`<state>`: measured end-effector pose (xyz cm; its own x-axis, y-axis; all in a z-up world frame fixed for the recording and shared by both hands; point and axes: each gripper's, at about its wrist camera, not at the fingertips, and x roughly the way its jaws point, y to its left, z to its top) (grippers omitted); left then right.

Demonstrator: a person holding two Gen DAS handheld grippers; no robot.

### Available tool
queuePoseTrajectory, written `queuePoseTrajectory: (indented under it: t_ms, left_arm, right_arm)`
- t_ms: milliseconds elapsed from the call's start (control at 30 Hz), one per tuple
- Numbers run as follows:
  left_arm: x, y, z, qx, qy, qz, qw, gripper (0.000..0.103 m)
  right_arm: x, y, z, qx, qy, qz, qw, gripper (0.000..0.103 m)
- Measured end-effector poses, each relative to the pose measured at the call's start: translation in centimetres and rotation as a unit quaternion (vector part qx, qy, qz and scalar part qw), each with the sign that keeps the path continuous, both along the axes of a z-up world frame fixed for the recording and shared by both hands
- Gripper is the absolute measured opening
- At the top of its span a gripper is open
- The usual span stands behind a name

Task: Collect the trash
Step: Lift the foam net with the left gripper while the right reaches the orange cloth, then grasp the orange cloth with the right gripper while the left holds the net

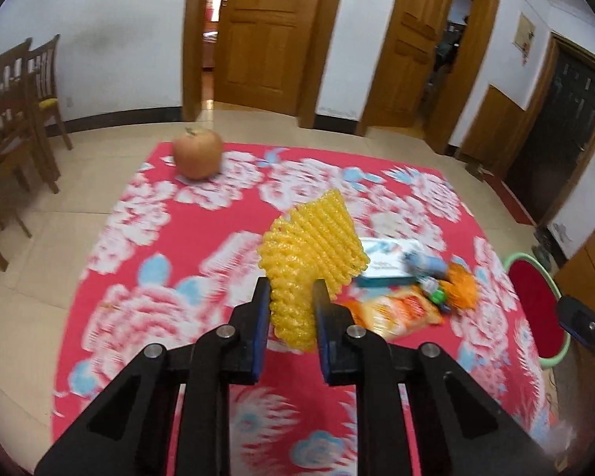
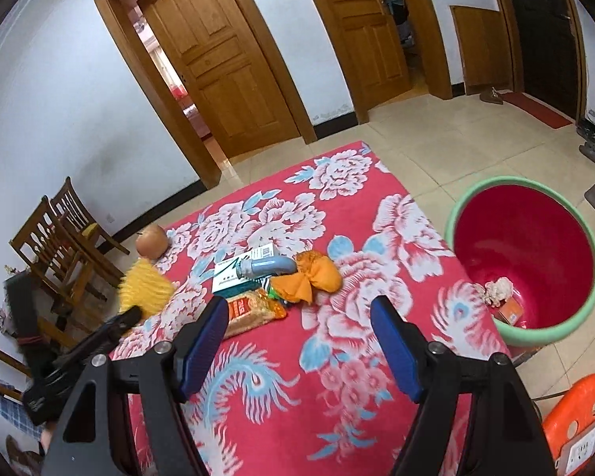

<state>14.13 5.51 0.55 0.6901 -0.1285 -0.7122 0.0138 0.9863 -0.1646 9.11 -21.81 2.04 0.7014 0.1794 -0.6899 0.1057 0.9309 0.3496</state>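
The left gripper is clenched on the yellow foam net, which stands up from between its blue pads and fans out beyond the fingertips, lifted off the red flowered cloth. Far ahead and left of those fingers sits an apple; just right of them lies the litter pile: a teal box, a snack packet and an orange wrapper.

The right gripper hangs released, nothing between its fingers, the packet touching none of them. Only its view shows inside the red bin, right of the fingers, with crumpled paper at the bottom.
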Motion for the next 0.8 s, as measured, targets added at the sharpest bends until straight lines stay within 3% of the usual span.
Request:
queuePoseTrajectory:
  t_ms: [267,500,667,800]
  left_arm:
    - [0.9,2.4,-0.3,0.016,-0.012,0.009,0.9998,0.02]
    - [0.9,3.2,-1.0,-0.004,-0.026,-0.004,0.9996,0.02]
    - [0.8,3.1,-1.1,-0.02,-0.028,-0.026,0.9991,0.02]
    - [0.6,3.0,-1.1,-0.029,-0.03,-0.031,0.9986,0.02]
  right_arm:
    - [5.5,1.0,-3.5,-0.022,0.05,-0.025,0.998,0.076]
    - [8.5,1.1,-6.7,-0.055,0.095,-0.038,0.993,0.072]
    - [9.6,1.3,-7.9,-0.062,0.104,-0.044,0.992,0.061]
    - [9.7,1.9,-8.3,-0.057,0.093,-0.029,0.994,0.041]
